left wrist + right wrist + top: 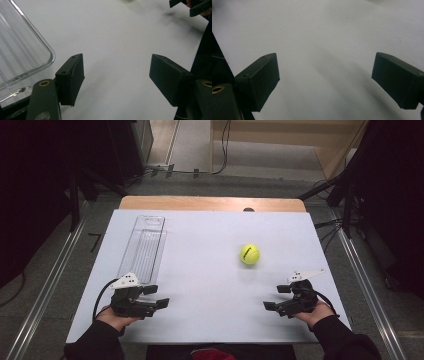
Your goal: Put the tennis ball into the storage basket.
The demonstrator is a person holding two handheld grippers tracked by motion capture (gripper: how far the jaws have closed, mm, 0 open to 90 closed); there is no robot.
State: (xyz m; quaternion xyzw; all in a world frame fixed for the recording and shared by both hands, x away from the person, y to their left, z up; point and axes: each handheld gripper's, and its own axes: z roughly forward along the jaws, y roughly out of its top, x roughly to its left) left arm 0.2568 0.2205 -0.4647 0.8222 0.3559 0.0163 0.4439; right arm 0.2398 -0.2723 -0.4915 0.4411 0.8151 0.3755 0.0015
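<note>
A yellow-green tennis ball (249, 254) lies on the white table (210, 270), right of centre. A clear plastic tray (143, 248) stands lengthwise at the left; its rounded corner (30, 57) is close beside my left gripper's jaw. My left gripper (156, 296) rests near the front left, held by a hand, its jaws wide apart over bare table (116, 72). My right gripper (276, 296) sits near the front right, below the ball and apart from it. Its jaws also stand open with nothing between them (324, 75).
The white sheet covers a wooden table whose far edge (210, 203) shows. Metal rails (45, 290) run along both sides on the floor. Dark stands and cables (345, 215) lie beyond the right side. The other gripper's jaws (192, 6) show far off in the left gripper view.
</note>
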